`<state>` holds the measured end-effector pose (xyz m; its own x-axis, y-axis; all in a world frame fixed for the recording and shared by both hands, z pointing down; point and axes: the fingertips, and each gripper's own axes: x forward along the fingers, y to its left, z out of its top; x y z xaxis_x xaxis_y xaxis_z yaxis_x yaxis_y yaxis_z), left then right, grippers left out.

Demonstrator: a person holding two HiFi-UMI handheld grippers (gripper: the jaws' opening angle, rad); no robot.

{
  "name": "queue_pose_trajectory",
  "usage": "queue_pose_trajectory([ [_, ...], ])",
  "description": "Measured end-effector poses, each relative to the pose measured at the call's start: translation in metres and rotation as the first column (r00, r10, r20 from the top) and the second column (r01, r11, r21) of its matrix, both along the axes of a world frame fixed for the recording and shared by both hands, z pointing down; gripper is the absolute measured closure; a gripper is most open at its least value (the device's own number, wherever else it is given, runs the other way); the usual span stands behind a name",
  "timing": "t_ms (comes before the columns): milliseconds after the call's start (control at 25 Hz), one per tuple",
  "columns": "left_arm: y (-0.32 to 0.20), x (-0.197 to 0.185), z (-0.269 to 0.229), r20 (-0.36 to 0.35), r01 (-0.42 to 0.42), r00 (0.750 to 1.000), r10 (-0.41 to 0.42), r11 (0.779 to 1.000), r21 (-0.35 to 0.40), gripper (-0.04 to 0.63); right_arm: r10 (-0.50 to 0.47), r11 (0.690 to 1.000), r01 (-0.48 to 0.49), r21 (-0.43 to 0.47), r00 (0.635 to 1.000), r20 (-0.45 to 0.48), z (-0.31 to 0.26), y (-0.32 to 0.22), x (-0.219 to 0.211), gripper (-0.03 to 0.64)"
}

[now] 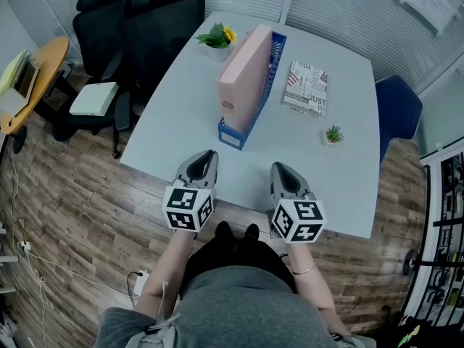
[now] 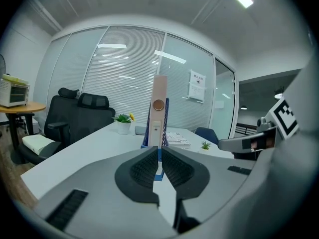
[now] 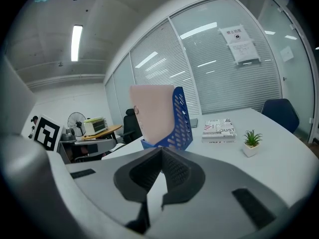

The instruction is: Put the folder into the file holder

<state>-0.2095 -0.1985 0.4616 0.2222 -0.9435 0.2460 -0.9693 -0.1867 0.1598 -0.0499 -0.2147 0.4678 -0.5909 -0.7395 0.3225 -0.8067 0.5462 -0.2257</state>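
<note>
Pink folder (image 1: 245, 75) stands upright inside the blue file holder (image 1: 232, 135) on the pale table (image 1: 181, 122), well ahead of both pairs of jaws. The left gripper (image 1: 206, 154) sits over the table's near edge with its jaws closed together, their ribbed pads meeting at the tips and nothing between them. In the left gripper view the folder's narrow spine rises straight beyond those tips. The right gripper (image 1: 279, 167), beside it and apart from it, also has its jaws brought together on nothing. From its jaws the folder and holder lie ahead and slightly to the left. A book (image 1: 306, 87) and a small potted plant (image 1: 333, 134) lie ahead and to the right of the right jaws. Neither gripper touches the folder or the holder.
</note>
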Motion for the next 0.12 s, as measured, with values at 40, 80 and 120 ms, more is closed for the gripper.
queue_pose_trajectory([
  [40,-0.0011,0.0008,0.0001,-0.003,-0.006,1.000,0.006,1.000,-0.002,0.555,0.000,1.000,0.000,-0.002,1.000,-0.001,0.0005,-0.0010,-0.0001,0.614],
  [80,-0.0023,0.0016,0.0001,-0.006,-0.012,1.000,0.012,1.000,-0.003,0.557,0.001,1.000,-0.001,-0.004,1.000,-0.001,0.0010,-0.0020,-0.0002,0.614],
  [120,-0.0034,0.0023,0.0001,-0.009,-0.018,1.000,0.018,1.000,-0.004,0.557,0.001,1.000,-0.001,-0.006,1.000,-0.002,0.0014,-0.0030,-0.0004,0.614],
])
